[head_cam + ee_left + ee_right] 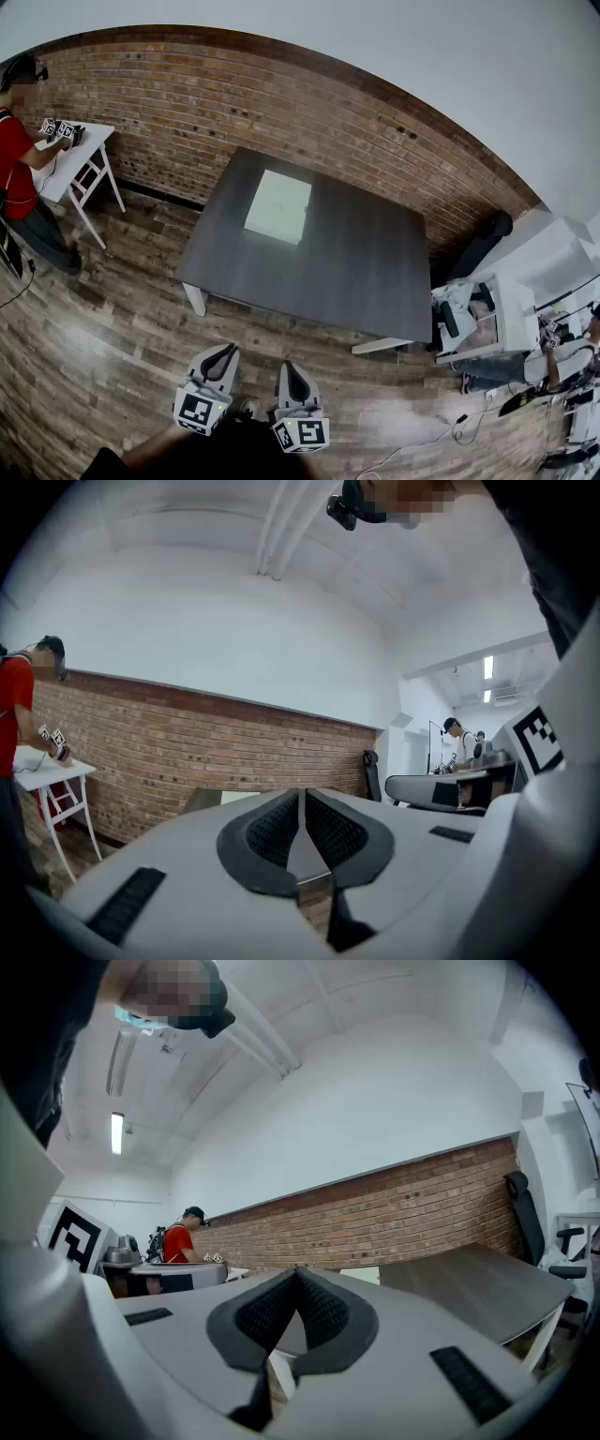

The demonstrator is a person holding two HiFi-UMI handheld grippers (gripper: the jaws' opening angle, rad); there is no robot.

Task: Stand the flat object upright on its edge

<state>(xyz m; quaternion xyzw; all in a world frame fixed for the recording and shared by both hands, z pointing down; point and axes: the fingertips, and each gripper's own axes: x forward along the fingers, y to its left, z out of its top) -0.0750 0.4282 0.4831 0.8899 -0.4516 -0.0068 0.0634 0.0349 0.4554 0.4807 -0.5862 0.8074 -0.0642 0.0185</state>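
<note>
The white flat object (278,206) lies on the dark table (375,272), at 12 o'clock from the left gripper (223,351) and the right gripper (290,368), well apart from them. It seems thin, stiff and light, maybe slippery, so I would take one edge and tip it up. Both grippers have their jaws pressed together, with nothing between.

Flat white object (239,798), ahead of the left gripper (302,803): largely hidden behind gripper body; table (204,801) likewise; only slivers visible.

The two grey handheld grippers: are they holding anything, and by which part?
Nothing. The left gripper and right gripper are shut and empty; the flat white square object lies on the dark grey table.
</note>
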